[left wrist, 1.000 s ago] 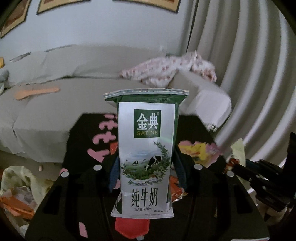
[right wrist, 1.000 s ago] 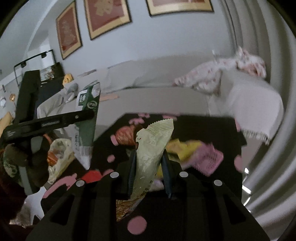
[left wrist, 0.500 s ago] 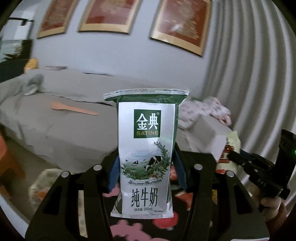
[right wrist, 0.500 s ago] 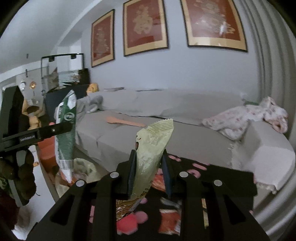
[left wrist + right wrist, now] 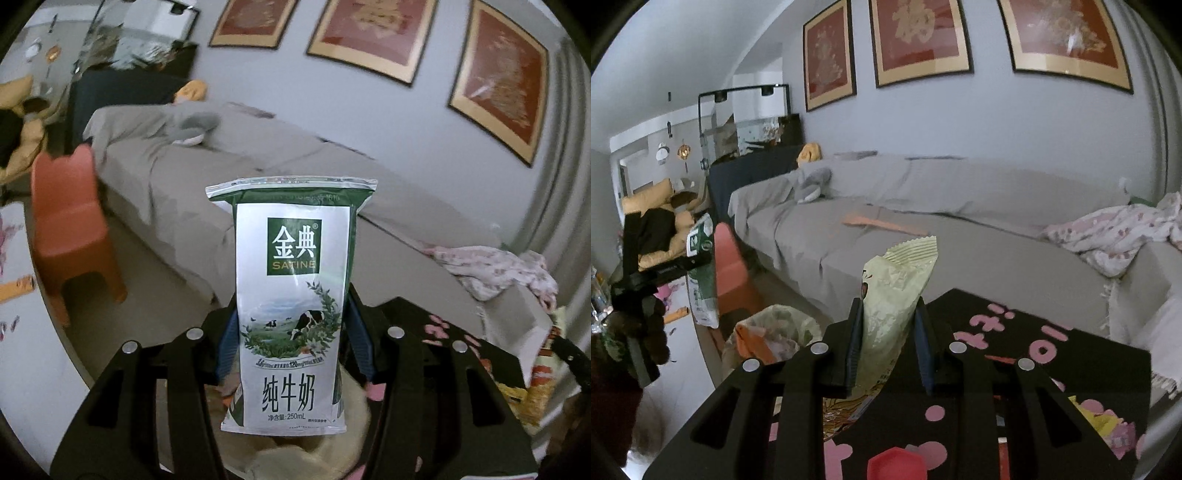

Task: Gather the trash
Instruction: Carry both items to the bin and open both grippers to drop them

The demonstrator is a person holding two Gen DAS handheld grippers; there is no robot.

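Observation:
My left gripper [image 5: 291, 328] is shut on a white and green milk pouch [image 5: 291, 273], held upright above a pale trash bag [image 5: 332, 435] that shows just below it. My right gripper [image 5: 888, 325] is shut on a pale green snack wrapper [image 5: 897, 280], held over the left edge of the black table [image 5: 1071, 354]. The left gripper with the pouch [image 5: 700, 273] also shows at the left of the right wrist view, above and left of the open trash bag [image 5: 772, 332] on the floor.
A grey covered sofa [image 5: 942, 206] runs behind the table. An orange plastic chair [image 5: 70, 221] stands on the floor left of the bag. A red lid [image 5: 895, 463] and yellow and pink wrappers [image 5: 1104, 424] lie on the table.
Both grippers have swung left, away from the table's middle, each keeping its item. The left one now hangs over the trash bag, and the chair has come into view.

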